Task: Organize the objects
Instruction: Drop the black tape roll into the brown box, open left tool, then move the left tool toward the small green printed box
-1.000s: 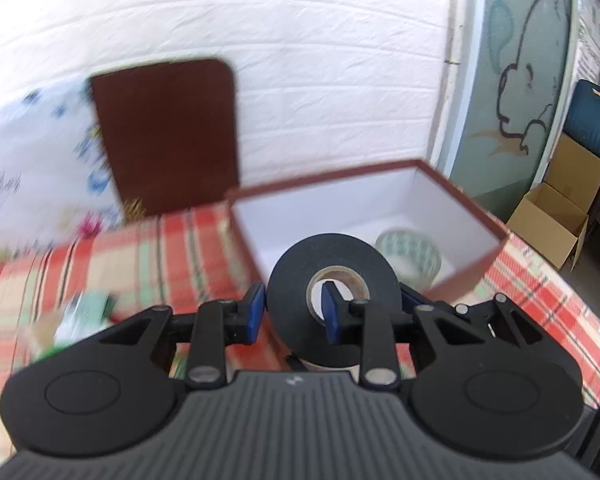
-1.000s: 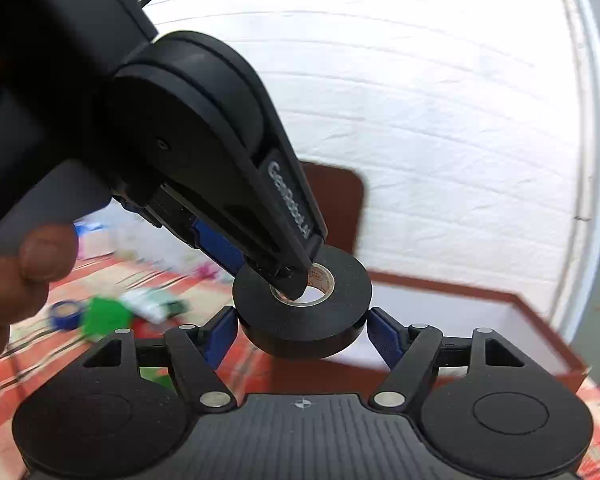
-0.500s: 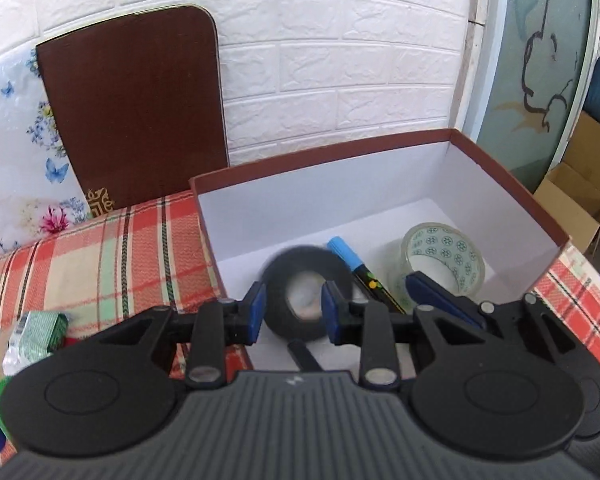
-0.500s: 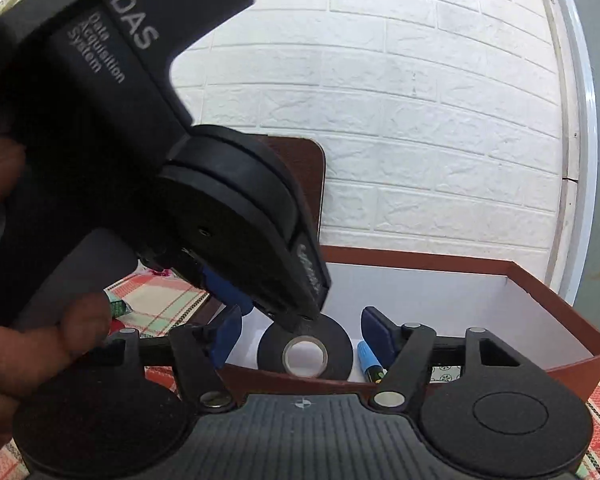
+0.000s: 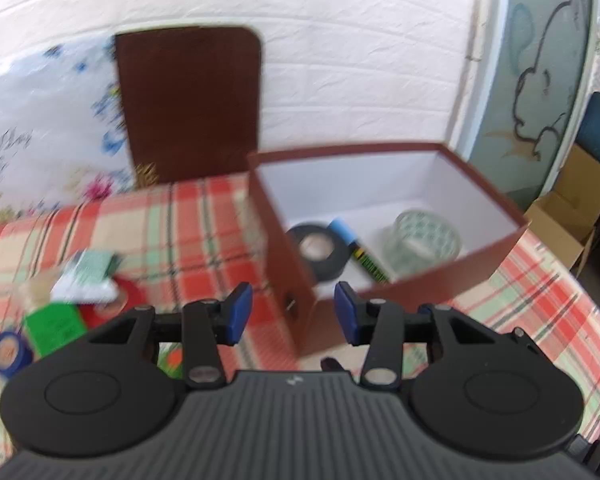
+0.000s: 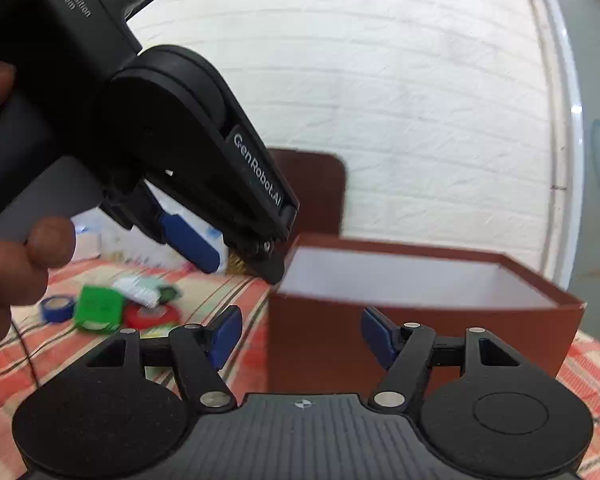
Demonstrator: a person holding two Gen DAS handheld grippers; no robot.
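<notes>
Only the left wrist view looks inside the brown box [image 5: 380,296]: the black tape roll [image 5: 320,250] lies flat on its floor beside a marker [image 5: 358,252] and a clear tape roll [image 5: 424,240]. The left gripper [image 5: 294,316], its jaws just opened, grips nothing. The right gripper [image 6: 300,336] gapes, empty.

4 tape rolls [image 5: 320,250], 1 marker [image 5: 360,254], 1 box [image 5: 420,284], 2 grippers [image 5: 294,314].
</notes>
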